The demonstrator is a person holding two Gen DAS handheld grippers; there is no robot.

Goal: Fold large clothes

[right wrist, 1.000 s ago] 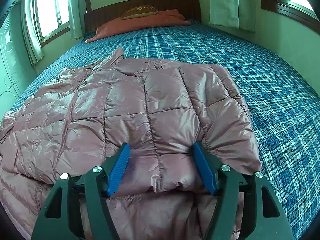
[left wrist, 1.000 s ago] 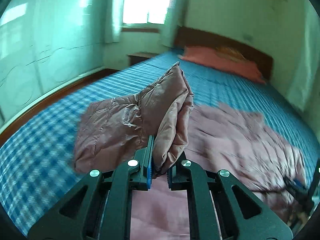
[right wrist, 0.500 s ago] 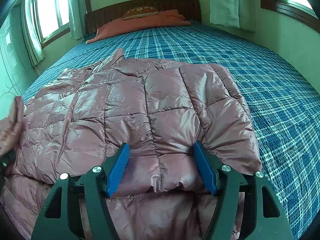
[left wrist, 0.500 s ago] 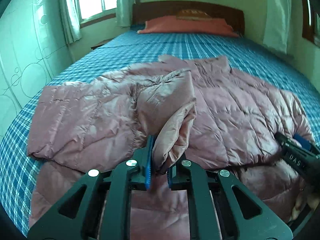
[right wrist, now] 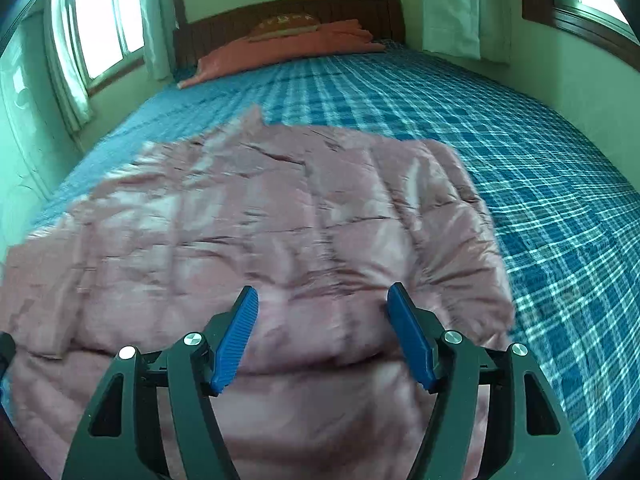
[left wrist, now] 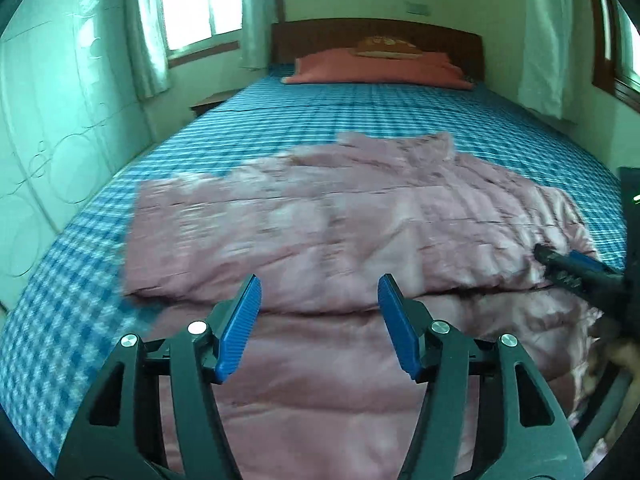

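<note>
Blue plaid bed [left wrist: 360, 120] carries the pink puffer jacket [left wrist: 340, 216] mid-frame, sleeve fold laid; left gripper [left wrist: 318, 308] has just been opening, empty, right gripper [right wrist: 320, 320] gapes empty; next likely re-grip the near hem.

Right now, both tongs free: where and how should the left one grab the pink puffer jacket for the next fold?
Probably the near-left corner of the jacket's folded-over layer, where its rolled edge sits raised off the lower panel. Come in low from the near side so one finger slips under the lip. The left tongs have just been opening, nothing between them; the right tongs are open too.
</note>
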